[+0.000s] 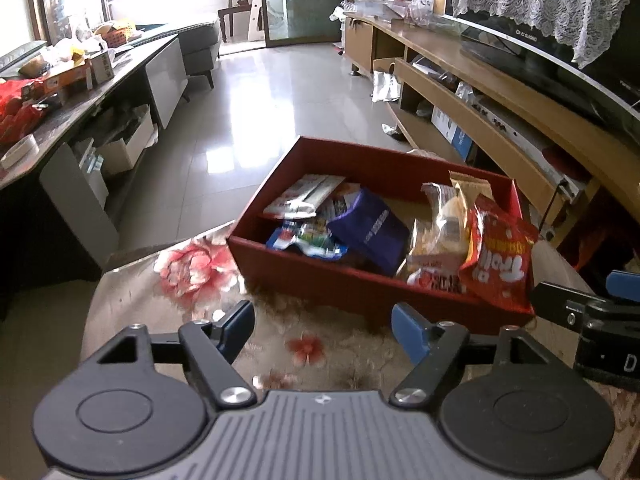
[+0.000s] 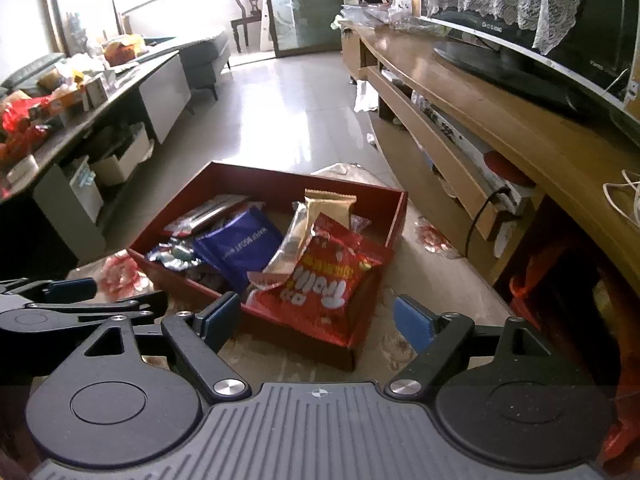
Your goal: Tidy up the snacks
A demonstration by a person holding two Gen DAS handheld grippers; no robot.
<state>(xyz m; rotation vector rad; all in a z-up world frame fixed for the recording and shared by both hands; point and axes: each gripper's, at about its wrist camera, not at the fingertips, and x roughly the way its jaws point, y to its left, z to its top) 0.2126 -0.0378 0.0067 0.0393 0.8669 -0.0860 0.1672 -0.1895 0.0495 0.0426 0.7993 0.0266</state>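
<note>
Right now both of your grippers hang just short of the table's near edge, tilted down toward the work, and neither carries anything: the left gripper (image 1: pixel 324 330) has its blue pads spread with only the flowered tablecloth (image 1: pixel 192 276) showing between them, and the right gripper (image 2: pixel 318 320) stands spread as well, its gap framing the near corner of the red box (image 2: pixel 384 216) without touching it. You hold them side by side, close enough that each shows at the edge of the other's view, which suits a pause between placements. Just beyond the pads, the box sits on the cloth, open-topped, and the snacks are already inside it: a red gummy bag (image 2: pixel 332 280) leans against the near right corner, a clear-wrapped pastry (image 1: pixel 440 224) and a tan packet (image 2: pixel 330 204) stand propped behind it, and a purple pouch (image 1: pixel 370 232) slumps in the middle over smaller wrappers on the left. They lie heaped rather than ranked, so I judge tidying remains. Farther off, tiled floor runs to a wooden TV stand (image 2: pixel 500 92) on the right.
</note>
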